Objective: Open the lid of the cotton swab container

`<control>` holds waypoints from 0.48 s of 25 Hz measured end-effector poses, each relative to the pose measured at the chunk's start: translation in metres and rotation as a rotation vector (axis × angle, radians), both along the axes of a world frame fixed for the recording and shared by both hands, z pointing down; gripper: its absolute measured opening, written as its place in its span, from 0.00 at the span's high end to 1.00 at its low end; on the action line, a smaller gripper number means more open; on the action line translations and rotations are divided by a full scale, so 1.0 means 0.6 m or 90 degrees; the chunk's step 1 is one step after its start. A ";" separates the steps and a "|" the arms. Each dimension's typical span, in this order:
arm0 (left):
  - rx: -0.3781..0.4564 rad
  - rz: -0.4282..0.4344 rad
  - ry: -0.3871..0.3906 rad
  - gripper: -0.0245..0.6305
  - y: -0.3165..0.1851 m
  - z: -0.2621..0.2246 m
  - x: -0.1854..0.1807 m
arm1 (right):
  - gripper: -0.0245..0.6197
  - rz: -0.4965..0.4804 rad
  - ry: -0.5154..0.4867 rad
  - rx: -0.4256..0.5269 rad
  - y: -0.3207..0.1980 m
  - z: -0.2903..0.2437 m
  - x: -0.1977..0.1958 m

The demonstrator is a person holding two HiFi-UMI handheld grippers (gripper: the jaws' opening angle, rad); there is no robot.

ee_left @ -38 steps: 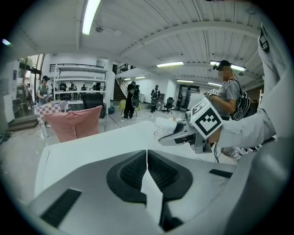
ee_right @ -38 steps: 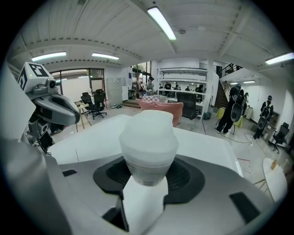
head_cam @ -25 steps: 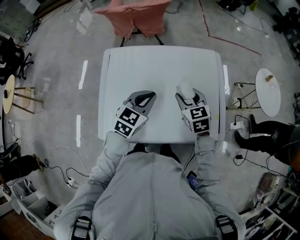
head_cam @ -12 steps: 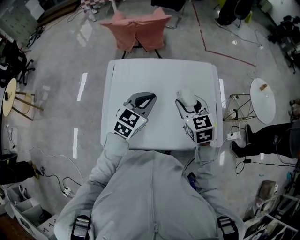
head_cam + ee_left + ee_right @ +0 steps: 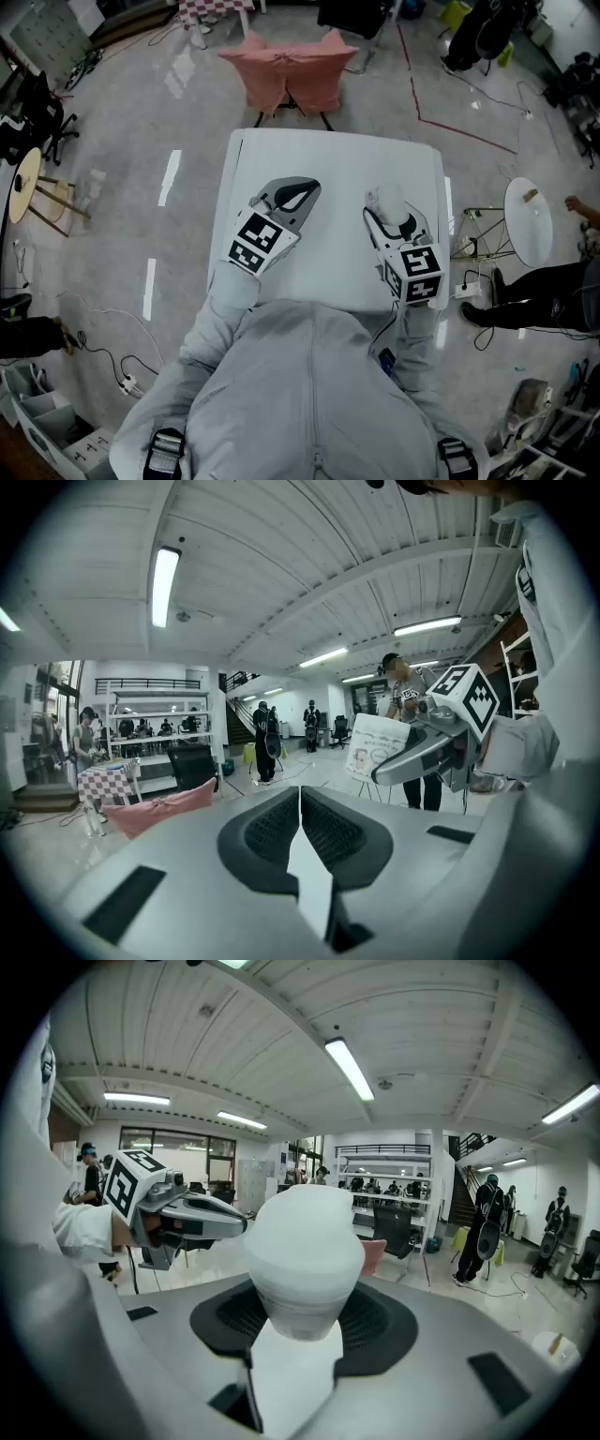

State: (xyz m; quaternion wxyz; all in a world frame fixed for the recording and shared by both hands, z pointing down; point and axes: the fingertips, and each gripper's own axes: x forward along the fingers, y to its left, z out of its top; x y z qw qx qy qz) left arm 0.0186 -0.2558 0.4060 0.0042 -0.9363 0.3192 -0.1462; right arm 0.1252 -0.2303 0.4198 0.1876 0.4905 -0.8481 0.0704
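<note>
The cotton swab container (image 5: pixel 302 1255) is a small white tub with a rounded white lid. My right gripper (image 5: pixel 305 1326) is shut on its lower body and holds it upright in the air, lid on top. In the head view the container (image 5: pixel 385 197) shows between the right gripper's (image 5: pixel 394 219) fingers, above the right half of the white table (image 5: pixel 337 155). My left gripper (image 5: pixel 302 190) hovers over the table's left half, shut with nothing in it. Its pads (image 5: pixel 281 822) meet in the left gripper view, and the container (image 5: pixel 378 745) shows to the right, apart from it.
A chair draped in pink cloth (image 5: pixel 291 70) stands beyond the table's far edge. A round white side table (image 5: pixel 530 220) and a person's dark legs (image 5: pixel 534 281) are at the right. Cables lie on the floor at the left and right. Several people stand far off.
Both grippers have risen above the table, the right one carrying the container with it. The head view has shifted, so the table sits lower in the picture.
</note>
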 end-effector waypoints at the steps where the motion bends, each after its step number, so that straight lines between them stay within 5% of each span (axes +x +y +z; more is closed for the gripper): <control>1: 0.006 0.004 0.004 0.93 -0.001 -0.006 0.000 | 0.61 -0.005 0.003 -0.001 0.000 0.000 -0.002; 7: 0.028 0.054 0.013 0.93 0.013 -0.030 0.007 | 0.61 -0.029 0.018 -0.019 0.005 0.009 -0.018; 12: 0.072 0.191 -0.023 0.93 0.054 -0.038 0.046 | 0.61 -0.079 0.047 -0.051 0.016 0.044 -0.035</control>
